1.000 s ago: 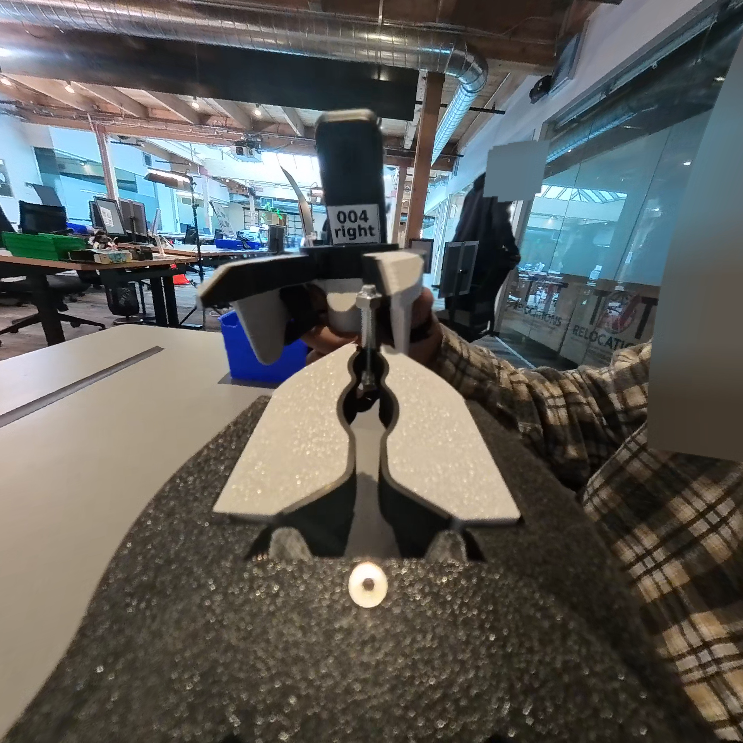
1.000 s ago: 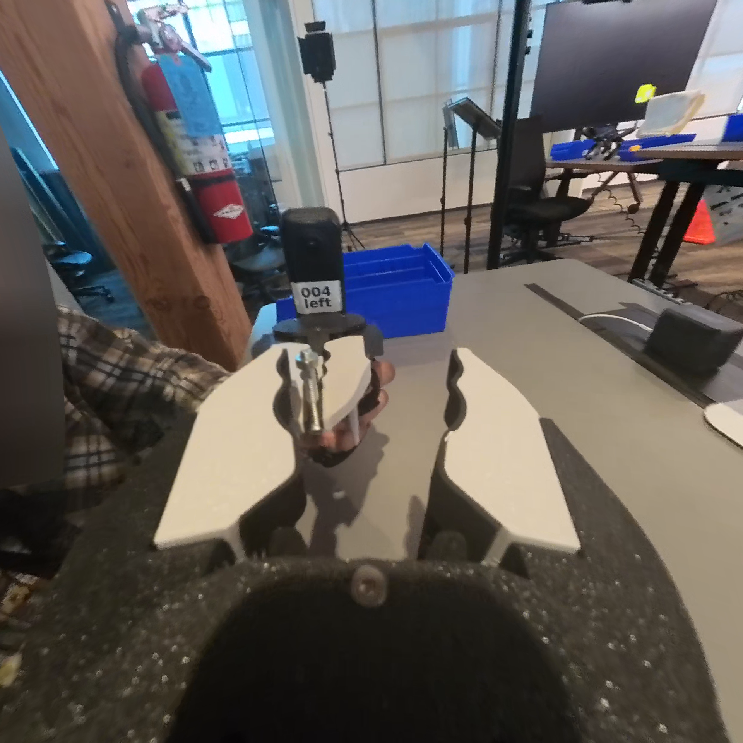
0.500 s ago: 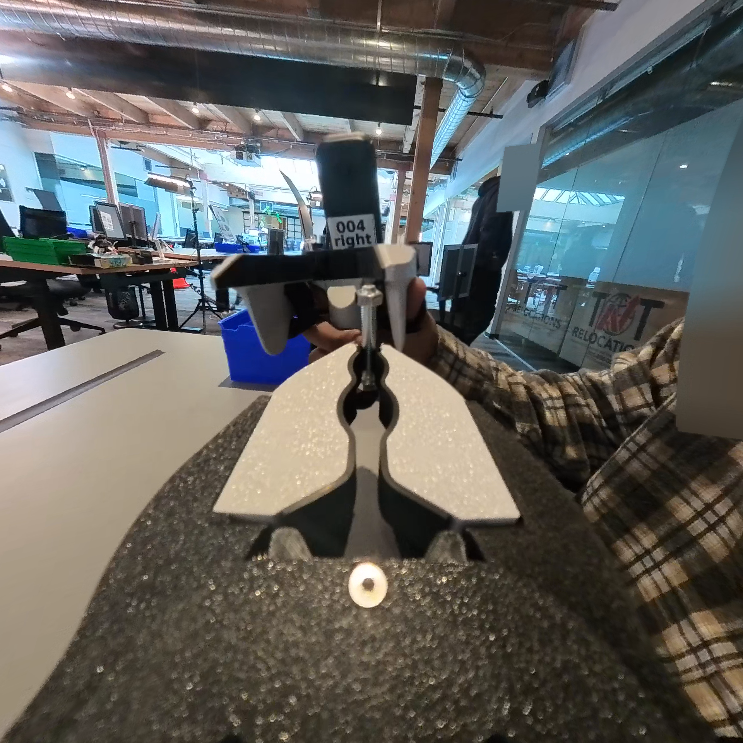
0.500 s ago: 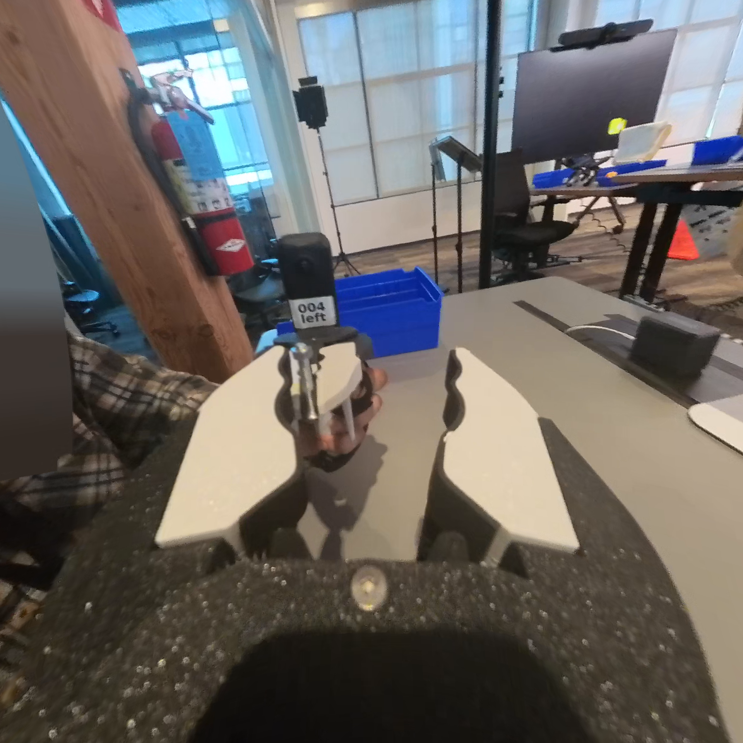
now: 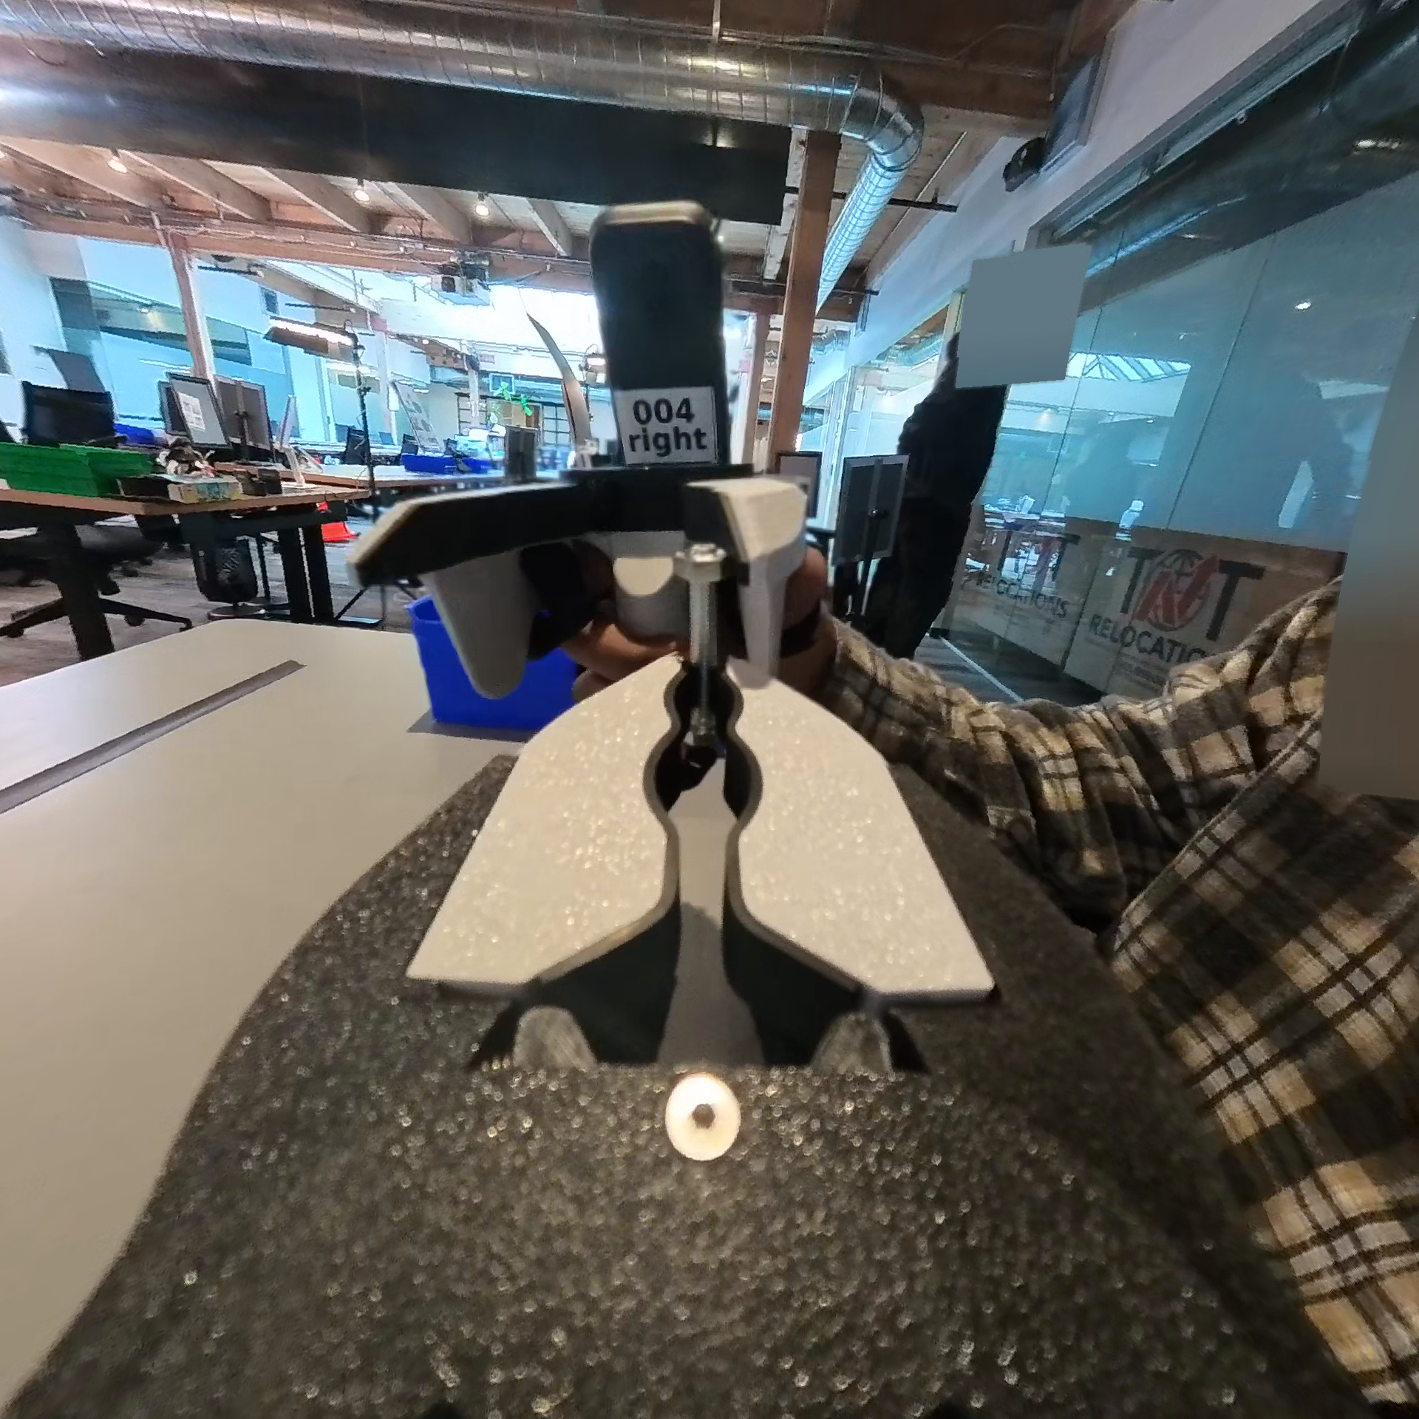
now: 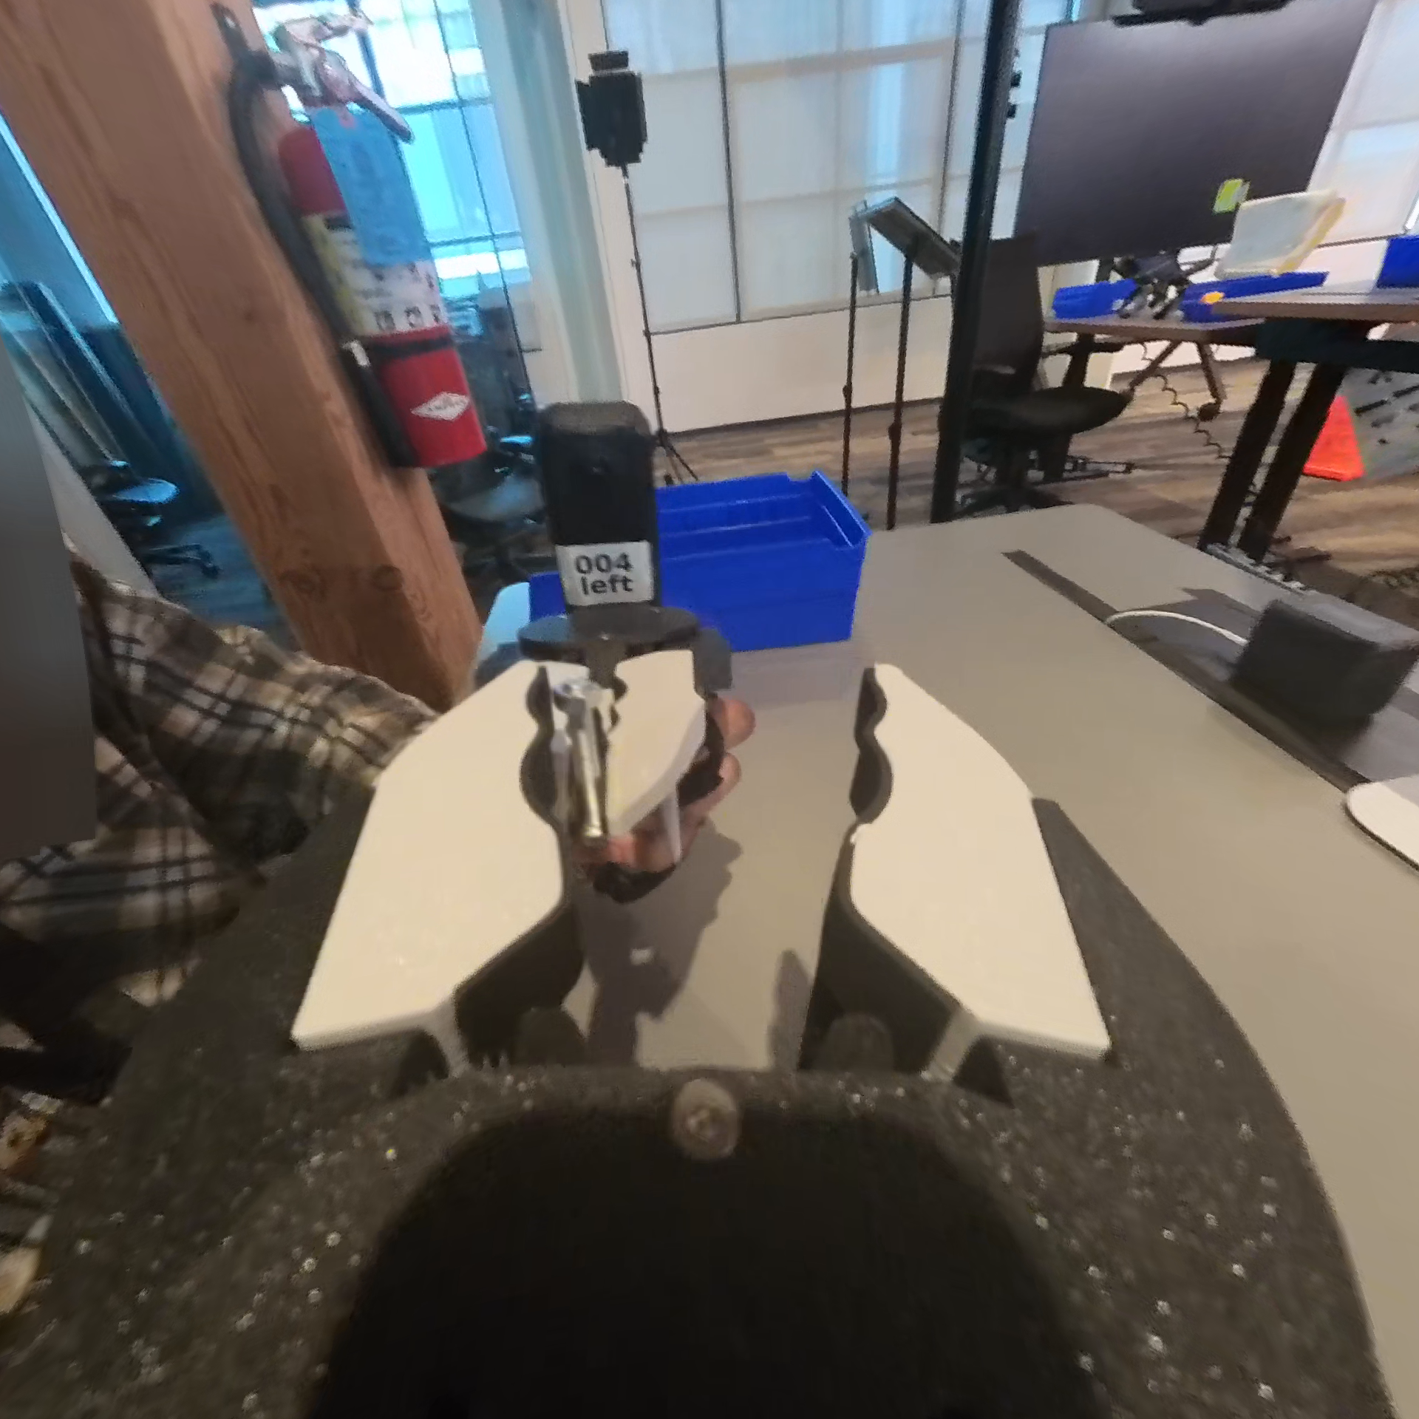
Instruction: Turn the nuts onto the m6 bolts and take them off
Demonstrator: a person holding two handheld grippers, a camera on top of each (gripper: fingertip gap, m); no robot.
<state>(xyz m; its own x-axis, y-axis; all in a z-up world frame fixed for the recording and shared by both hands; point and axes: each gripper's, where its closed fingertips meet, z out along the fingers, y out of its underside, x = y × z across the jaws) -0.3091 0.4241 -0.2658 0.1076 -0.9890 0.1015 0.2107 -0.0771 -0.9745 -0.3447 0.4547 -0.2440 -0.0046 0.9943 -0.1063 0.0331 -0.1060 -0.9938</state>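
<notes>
The right gripper stands with its fingers spread wide over the grey worktop. Beside its left finger, the left gripper pinches an upright silver bolt; a blue bin sits behind.

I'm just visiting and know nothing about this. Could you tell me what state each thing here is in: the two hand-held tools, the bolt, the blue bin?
Left tool: shut on the bolt, held above the table.
Bolt: upright, lower end clamped, a nut at its top.
Right tool: wide open, holding nothing, facing the left one.
Blue bin: standing on the grey table, top open; contents cannot be seen.
</notes>
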